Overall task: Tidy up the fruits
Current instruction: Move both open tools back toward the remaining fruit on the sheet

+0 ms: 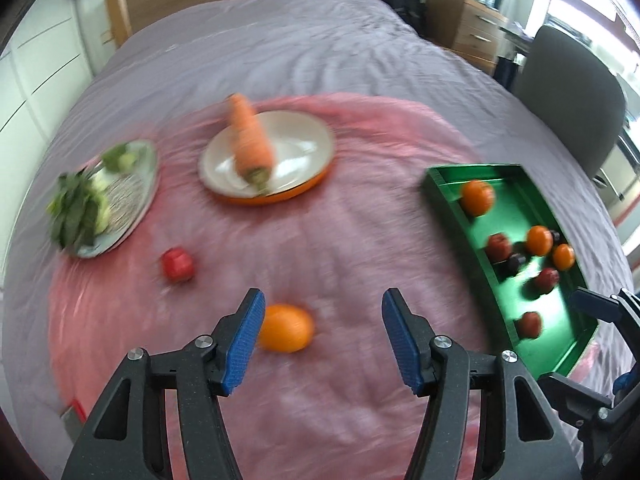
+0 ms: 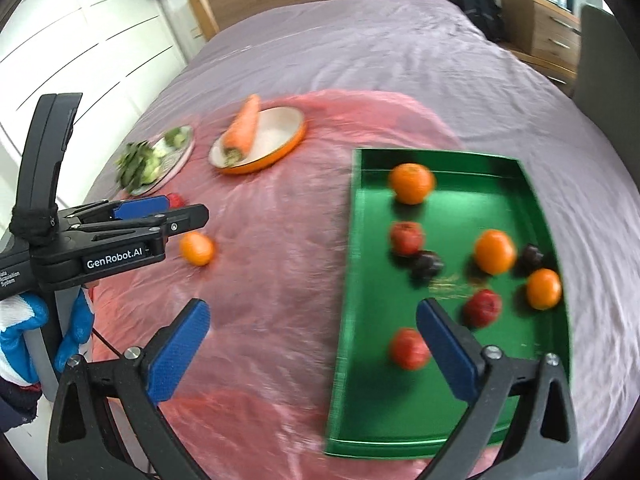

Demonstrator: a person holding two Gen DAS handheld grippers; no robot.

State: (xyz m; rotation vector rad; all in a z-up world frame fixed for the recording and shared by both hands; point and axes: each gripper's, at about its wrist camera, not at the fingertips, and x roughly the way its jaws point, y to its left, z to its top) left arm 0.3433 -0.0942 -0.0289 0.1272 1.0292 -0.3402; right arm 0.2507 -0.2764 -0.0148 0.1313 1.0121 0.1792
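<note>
A loose orange [image 1: 286, 328] lies on the pink cloth between the fingers of my left gripper [image 1: 322, 336], close to the left pad; the jaws stand open and do not press it. A red fruit [image 1: 178, 264] lies farther left. The green tray [image 1: 440, 184] at the right holds several oranges, red fruits and dark ones. In the right wrist view my right gripper [image 2: 314, 344] is open and empty over the tray's [image 2: 344, 280] left rim, with a red fruit [image 2: 408, 348] by its right finger. The left gripper [image 2: 184, 210] hovers beside the loose orange [image 2: 197, 248].
An orange-rimmed plate [image 1: 304, 148] bears a carrot [image 1: 252, 144]. A grey plate [image 1: 136, 200] at the left carries leafy greens. All rest on a pink cloth [image 1: 320, 240] over a purple bed. A chair [image 1: 572, 92] and drawers [image 1: 468, 28] stand at the right. A gloved hand [image 2: 24, 328] holds the left gripper.
</note>
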